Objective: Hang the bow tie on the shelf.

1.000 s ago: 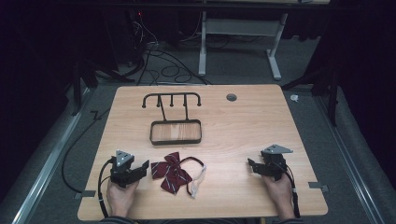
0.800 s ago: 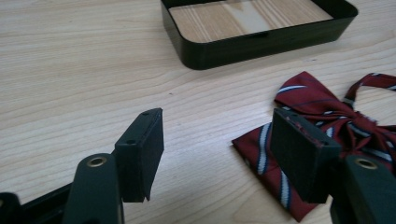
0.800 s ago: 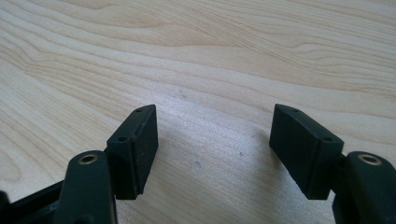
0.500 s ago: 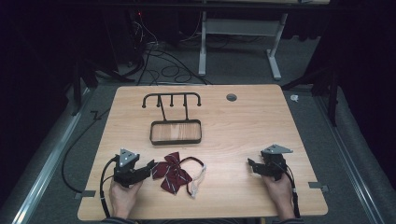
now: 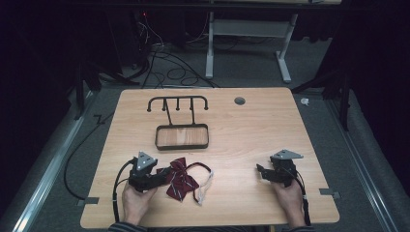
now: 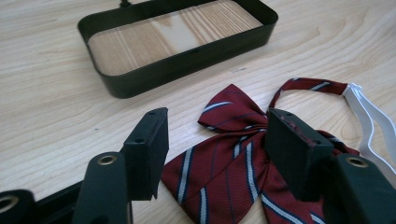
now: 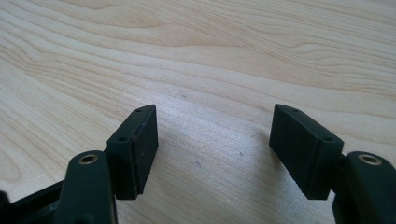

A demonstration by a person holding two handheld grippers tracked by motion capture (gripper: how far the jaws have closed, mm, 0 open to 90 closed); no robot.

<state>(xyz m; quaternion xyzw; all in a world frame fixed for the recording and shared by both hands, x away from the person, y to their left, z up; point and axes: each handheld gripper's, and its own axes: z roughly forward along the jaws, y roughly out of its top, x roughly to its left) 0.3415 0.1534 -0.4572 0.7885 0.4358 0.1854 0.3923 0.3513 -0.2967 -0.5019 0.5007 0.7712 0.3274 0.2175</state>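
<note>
A dark red striped bow tie [image 5: 180, 178] [image 6: 233, 154] lies near the table's front, its strap and white elastic band [image 5: 204, 187] [image 6: 371, 114] trailing to the right. My left gripper [image 5: 164, 175] [image 6: 217, 140] stands open at the bow's left wing, with the cloth lying between and under its jaws. Behind it sits a black rack with hooks and a wooden-floored tray [image 5: 182, 137] [image 6: 187, 51]. At the front right my right gripper [image 5: 260, 171] [image 7: 212, 135] rests open over bare wood, with nothing between its jaws.
A round grommet hole [image 5: 239, 101] sits near the table's far edge. Cables and a desk frame [image 5: 246, 43] lie on the floor beyond the table. Bare wood [image 5: 251, 135] spreads between the two grippers and to the right of the tray.
My left gripper has slid right, from beside the bow tie to over its left wing. The right gripper has stayed still.
</note>
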